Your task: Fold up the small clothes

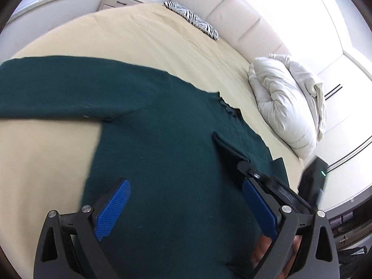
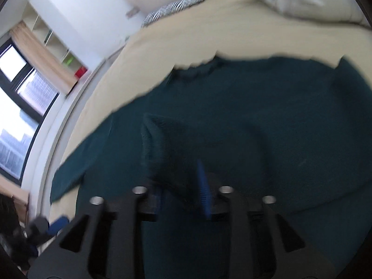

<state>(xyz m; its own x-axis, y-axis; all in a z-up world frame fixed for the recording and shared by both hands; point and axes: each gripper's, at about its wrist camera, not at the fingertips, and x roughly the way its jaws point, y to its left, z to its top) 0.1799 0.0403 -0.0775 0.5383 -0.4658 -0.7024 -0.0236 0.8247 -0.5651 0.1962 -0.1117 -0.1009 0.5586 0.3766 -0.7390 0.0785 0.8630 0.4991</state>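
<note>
A dark green knit sweater lies spread on a cream bedsheet, one sleeve stretched to the left. My left gripper is open just above the sweater's body, empty, blue pads wide apart. In the right wrist view the same sweater fills the middle. My right gripper is shut on a raised fold of the sweater, lifted over the body. That view is blurred by motion. The right gripper also shows in the left wrist view, holding the fold.
A white duvet bundle lies at the bed's right side near the padded headboard. A zebra-print pillow sits at the bed's far end. A window and shelves are to the left in the right wrist view.
</note>
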